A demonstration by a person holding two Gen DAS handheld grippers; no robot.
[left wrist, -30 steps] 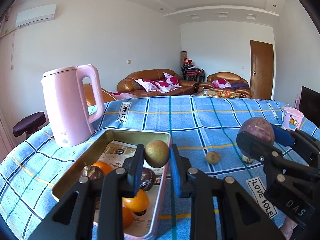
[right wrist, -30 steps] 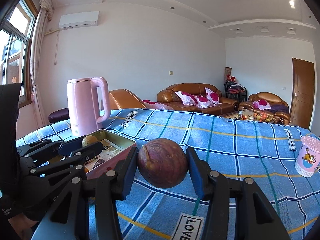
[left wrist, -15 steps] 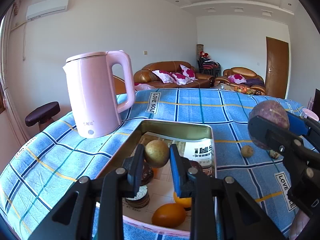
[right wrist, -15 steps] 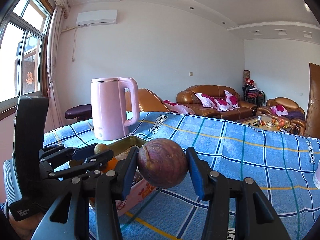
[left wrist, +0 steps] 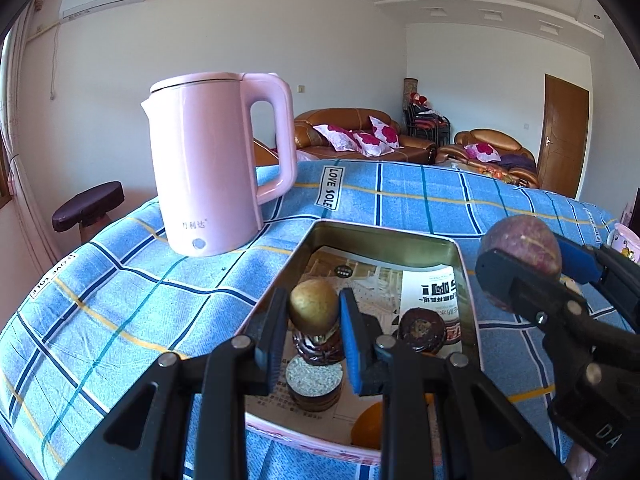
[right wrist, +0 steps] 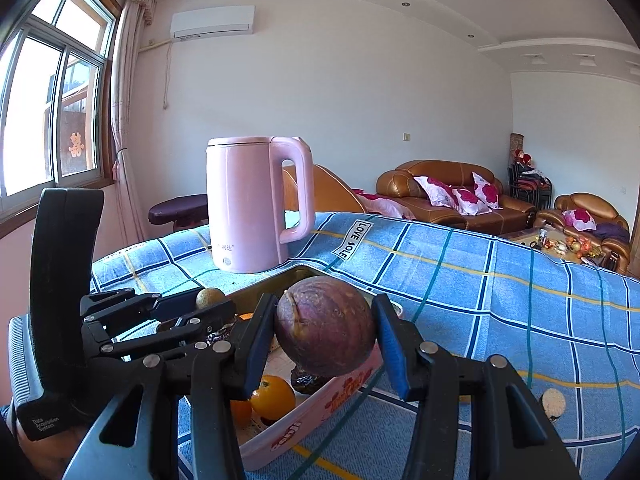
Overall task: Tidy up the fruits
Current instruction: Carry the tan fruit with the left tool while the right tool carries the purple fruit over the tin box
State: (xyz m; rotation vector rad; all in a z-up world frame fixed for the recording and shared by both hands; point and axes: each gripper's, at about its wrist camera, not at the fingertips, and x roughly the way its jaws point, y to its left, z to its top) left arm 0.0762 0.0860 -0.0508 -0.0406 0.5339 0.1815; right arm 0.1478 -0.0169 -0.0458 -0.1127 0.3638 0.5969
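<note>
My left gripper [left wrist: 314,318] is shut on a small tan round fruit [left wrist: 314,307] and holds it above the near part of a pink metal tin [left wrist: 384,236] lined with printed paper. My right gripper [right wrist: 326,330] is shut on a large purple passion fruit [right wrist: 325,326] and hovers over the tin's right rim [right wrist: 340,394]; it also shows in the left wrist view [left wrist: 520,254]. In the tin lie oranges [right wrist: 273,397], dark wrinkled fruits [left wrist: 422,330] and a round grey-topped piece [left wrist: 314,376].
A tall pink electric kettle [left wrist: 216,164] stands on the blue checked tablecloth [left wrist: 120,288] just left of the tin. A small pale fruit [right wrist: 553,400] lies on the cloth to the right. A pink cup [left wrist: 626,240] stands at the far right.
Both grippers have moved left with their fruits. The left one now hangs over the tin's inside, and the right one has come over the tin's right rim. The kettle looks nearer.
</note>
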